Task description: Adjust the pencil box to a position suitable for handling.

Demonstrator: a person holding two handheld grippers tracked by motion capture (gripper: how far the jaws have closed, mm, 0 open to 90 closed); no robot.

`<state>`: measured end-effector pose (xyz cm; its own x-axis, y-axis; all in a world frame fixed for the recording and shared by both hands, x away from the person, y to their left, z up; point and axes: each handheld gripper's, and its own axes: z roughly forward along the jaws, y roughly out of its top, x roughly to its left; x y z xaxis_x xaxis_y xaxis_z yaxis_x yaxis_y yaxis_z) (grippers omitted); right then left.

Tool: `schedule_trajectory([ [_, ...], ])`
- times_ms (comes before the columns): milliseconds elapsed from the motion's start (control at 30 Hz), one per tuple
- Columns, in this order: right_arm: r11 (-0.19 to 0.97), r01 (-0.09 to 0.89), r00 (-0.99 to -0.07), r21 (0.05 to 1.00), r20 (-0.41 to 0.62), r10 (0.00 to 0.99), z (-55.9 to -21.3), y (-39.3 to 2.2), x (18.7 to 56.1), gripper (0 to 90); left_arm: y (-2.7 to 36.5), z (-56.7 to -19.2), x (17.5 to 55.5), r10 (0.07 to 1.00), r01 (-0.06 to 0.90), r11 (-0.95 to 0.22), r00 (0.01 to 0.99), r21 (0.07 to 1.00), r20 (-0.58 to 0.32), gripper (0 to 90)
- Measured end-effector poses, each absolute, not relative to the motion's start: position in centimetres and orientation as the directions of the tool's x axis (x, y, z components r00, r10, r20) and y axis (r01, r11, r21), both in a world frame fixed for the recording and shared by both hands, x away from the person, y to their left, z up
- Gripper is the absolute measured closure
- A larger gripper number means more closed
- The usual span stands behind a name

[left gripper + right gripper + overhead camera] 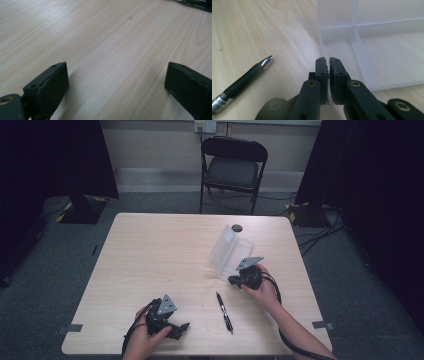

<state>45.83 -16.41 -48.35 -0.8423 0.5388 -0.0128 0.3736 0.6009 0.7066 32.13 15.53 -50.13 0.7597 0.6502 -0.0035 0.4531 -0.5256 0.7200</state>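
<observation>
A clear plastic box [226,251] with its lid raised lies on the right half of the wooden table [165,255]. My right gripper [234,279] is at the box's near edge. In the right gripper view its jaws [328,61] stand almost together, with the box's thin left wall [322,42] running in between them; the compartments [392,57] look empty. A black pen [224,312] with a silver tip [267,61] lies on the table just left of that gripper. My left gripper [179,329] rests near the front edge, its jaws [117,77] wide apart over bare wood.
A small dark round object [237,227] sits on the table just beyond the box. A black folding chair [233,167] stands behind the table's far edge. The pen's end [197,3] lies ahead of my left gripper. Cables trail on the floor at right.
</observation>
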Motion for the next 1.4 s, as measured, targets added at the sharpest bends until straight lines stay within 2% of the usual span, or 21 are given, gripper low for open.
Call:
schedule_trajectory([
  [233, 0.588, 0.385, -0.847, 0.711, 0.019, 0.532, -48.4, -15.8, 45.7, 89.1, 15.5, -50.1, 32.1, 0.65, 0.453, -0.526, 0.76, 0.72, -0.003, 5.0],
  [900, 0.582, 0.375, -0.864, 0.722, 0.044, 0.502, -48.5, -12.8, 45.2, 88.1, 15.5, -50.1, 32.1, 0.65, 0.452, -0.527, 0.76, 0.72, -0.002, 5.0],
  [1400, 0.591, 0.335, -0.894, 0.733, 0.05, 0.444, -48.0, -9.2, 44.5, 87.1, 15.5, -50.1, 32.1, 0.65, 0.453, -0.526, 0.76, 0.72, -0.003, 5.1],
])
